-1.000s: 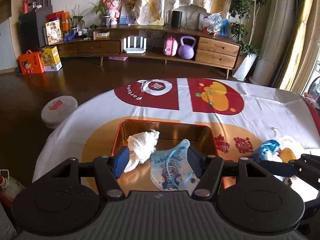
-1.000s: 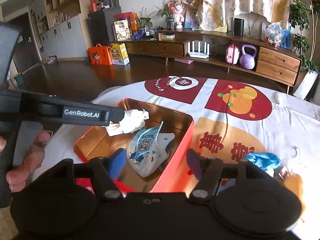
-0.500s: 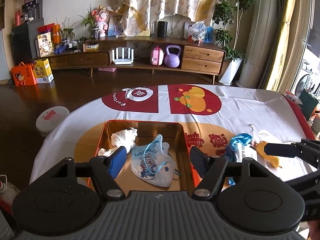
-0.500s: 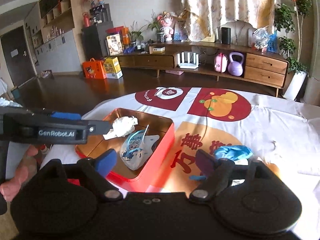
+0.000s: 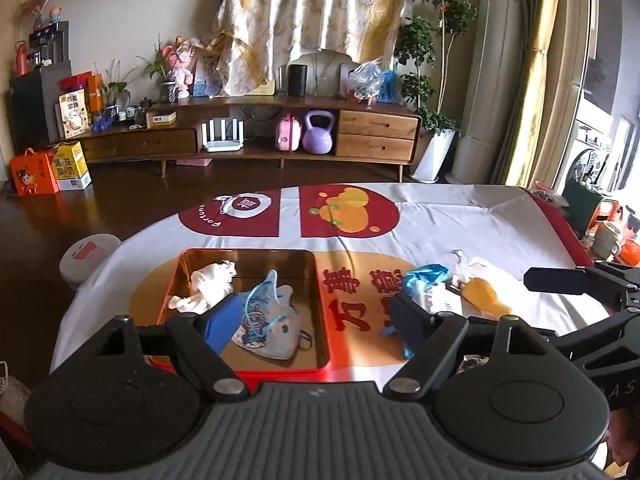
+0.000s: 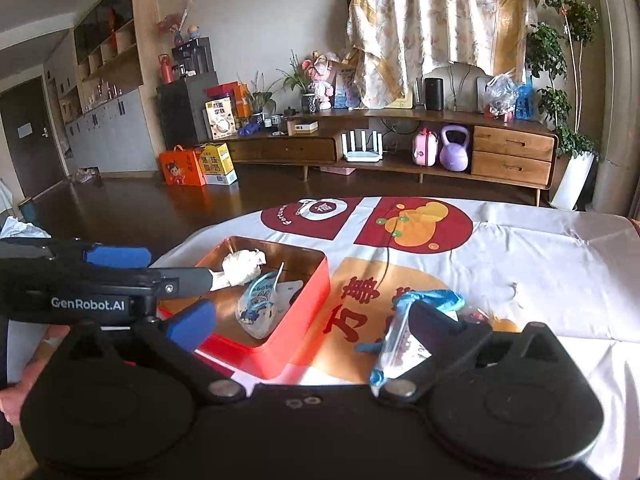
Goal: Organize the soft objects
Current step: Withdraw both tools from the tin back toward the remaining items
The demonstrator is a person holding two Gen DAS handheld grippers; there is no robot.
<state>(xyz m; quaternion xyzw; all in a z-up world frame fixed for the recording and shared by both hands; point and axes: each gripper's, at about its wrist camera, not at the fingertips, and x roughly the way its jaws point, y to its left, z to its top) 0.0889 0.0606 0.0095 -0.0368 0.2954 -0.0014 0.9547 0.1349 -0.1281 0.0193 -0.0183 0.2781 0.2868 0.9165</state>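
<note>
Right now you have two soft things inside the red tray: one white cloth at its far-left corner and one printed face mask toward the middle. Outside it, just to the right on the tablecloth, sits a small pile with a blue pouch and an orange piece; how many items are tangled there is hard to tell, perhaps three. Your left gripper hangs over the near side of the tray with its tongs spread wide, holding nothing. Your right gripper is likewise spread and empty, its right finger just in front of the blue pouch, its left finger near the tray's near-right corner. From the right wrist camera, the left tool reaches in from the left edge, close by the cloth. Far half of the cloth-covered table lies open, with red and orange prints. Beyond it you see dark wood floor, one low wooden cabinet and one purple kettlebell.
</note>
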